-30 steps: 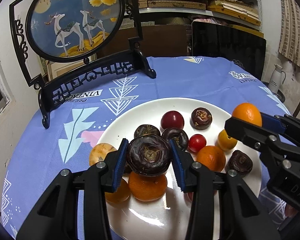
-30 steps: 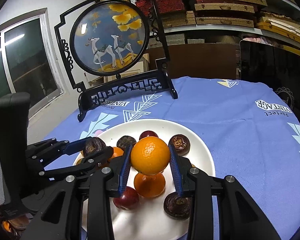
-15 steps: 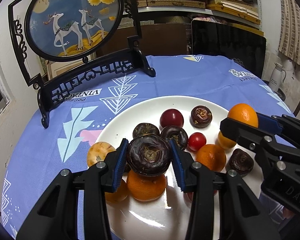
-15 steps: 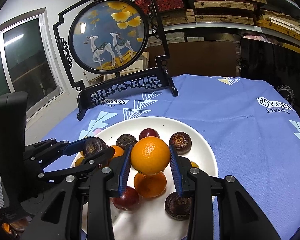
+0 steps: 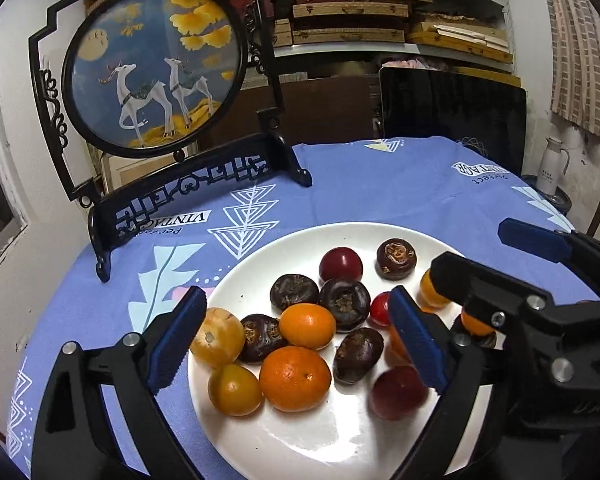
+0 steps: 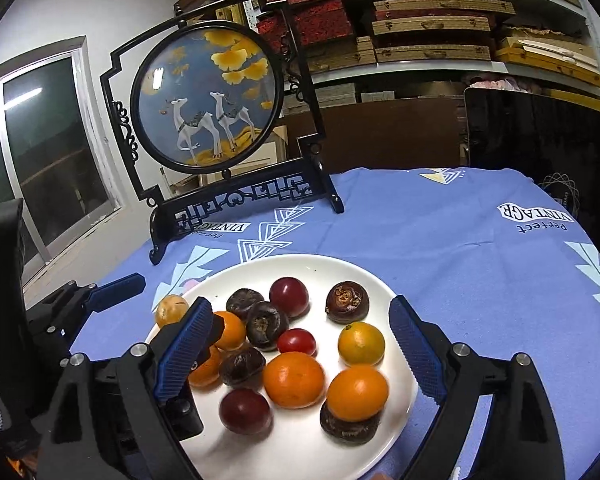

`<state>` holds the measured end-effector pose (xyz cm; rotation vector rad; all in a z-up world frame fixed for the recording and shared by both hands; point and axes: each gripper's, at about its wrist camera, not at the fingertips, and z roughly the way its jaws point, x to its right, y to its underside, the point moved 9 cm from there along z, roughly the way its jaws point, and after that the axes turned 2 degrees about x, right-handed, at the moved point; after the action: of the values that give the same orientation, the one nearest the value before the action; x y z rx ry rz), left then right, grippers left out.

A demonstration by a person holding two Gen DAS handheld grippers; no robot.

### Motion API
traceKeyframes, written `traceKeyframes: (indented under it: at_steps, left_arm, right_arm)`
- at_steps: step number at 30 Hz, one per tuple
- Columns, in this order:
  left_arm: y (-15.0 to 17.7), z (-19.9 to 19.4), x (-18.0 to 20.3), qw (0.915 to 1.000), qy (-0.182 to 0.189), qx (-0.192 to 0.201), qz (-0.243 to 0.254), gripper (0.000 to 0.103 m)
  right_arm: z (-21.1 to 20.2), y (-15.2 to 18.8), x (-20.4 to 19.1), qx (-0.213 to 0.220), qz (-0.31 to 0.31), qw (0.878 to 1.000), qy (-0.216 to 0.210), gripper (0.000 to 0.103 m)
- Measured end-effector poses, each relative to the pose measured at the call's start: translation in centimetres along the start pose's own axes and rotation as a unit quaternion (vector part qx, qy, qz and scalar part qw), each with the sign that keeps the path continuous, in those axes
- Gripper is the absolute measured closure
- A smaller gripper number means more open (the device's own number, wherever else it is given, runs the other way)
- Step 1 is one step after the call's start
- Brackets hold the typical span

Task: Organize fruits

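A white plate (image 5: 300, 440) (image 6: 332, 264) on the blue cloth holds several oranges, dark water chestnuts and red fruits. My left gripper (image 5: 296, 340) is open and empty over the plate's left side; a dark chestnut (image 5: 356, 354) lies on the plate between its fingers. My right gripper (image 6: 300, 352) is open and empty over the plate; an orange (image 6: 356, 392) rests on top of a chestnut (image 6: 348, 426) below it. The right gripper also shows at the right of the left wrist view (image 5: 512, 272). A yellowish fruit (image 5: 216, 334) sits at the plate's left rim.
A black-framed round deer screen (image 5: 156, 68) (image 6: 208, 96) stands on the table behind the plate. A dark chair back (image 5: 452, 108) is at the far edge. A white kettle (image 5: 552, 166) stands off the table at the right.
Both grippers have opened. The left one let go of the dark chestnut and the right one let go of the orange; both fruits now lie on the plate.
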<state>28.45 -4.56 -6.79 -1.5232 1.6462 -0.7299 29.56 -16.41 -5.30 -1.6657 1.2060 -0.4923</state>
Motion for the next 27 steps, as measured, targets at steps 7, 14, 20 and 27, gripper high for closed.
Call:
traceKeyframes:
  at_steps: [7, 14, 20, 27]
  left_arm:
    - [-0.2, -0.1, -0.3, 0.9999, 0.002, 0.003, -0.010, 0.013]
    - [-0.7, -0.8, -1.0, 0.9995, -0.017, 0.021, -0.014, 0.008]
    - [-1.6, -2.7, -1.0, 0.9983, -0.022, 0.053, -0.009, 0.005]
    - [-0.8, -6.7, 0.1, 0.9976, 0.002, 0.069, -0.008, 0.005]
  right_arm:
    - [-0.5, -0.2, -0.3, 0.007, 0.001, 1.000, -0.008, 0.012]
    - [-1.0, -0.4, -0.4, 0.010, -0.004, 1.000, -0.004, 0.012]
    - [-3.3, 0.1, 0.1, 0.009, 0.018, 1.000, -0.005, 0.012]
    - [-10.6, 1.0, 1.9, 0.021, 0.032, 0.999, 0.007, 0.012]
